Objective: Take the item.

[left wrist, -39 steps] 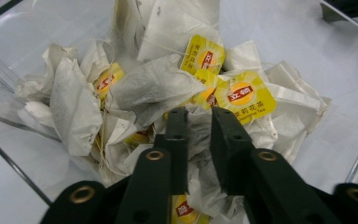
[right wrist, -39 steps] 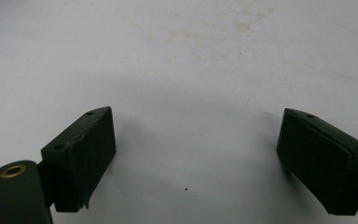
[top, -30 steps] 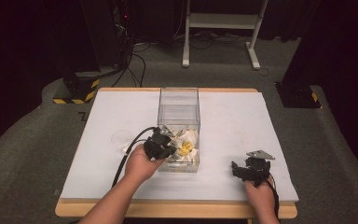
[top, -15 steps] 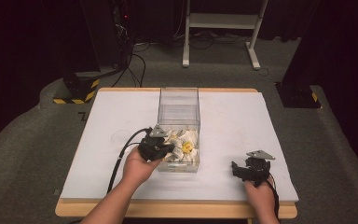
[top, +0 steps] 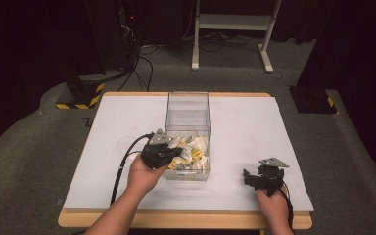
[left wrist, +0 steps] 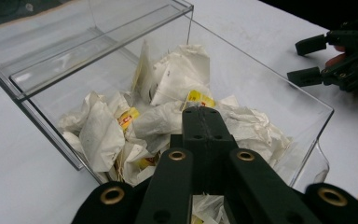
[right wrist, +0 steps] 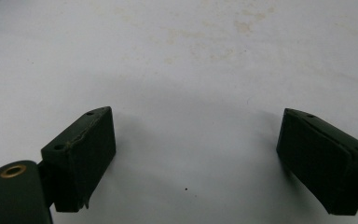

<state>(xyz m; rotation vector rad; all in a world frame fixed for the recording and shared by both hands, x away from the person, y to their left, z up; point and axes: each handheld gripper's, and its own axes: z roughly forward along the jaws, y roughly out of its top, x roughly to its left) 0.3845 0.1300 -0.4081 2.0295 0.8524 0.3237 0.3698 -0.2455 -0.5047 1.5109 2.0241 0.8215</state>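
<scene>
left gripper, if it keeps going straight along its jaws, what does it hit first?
Most likely the pile of white tea bags in the clear box. The left gripper, jaws shut, points down into them just beyond its tips; exact depth is unclear.

Nothing is reading clearly. The tea bag packets (left wrist: 121, 130) in the clear plastic box (left wrist: 261, 79) are showing yellow labels (left wrist: 128, 117) with red print, too blurred to make out any letters.

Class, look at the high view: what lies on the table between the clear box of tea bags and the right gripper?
Nothing: between the clear box and the right gripper the high view shows bare white table.
</scene>
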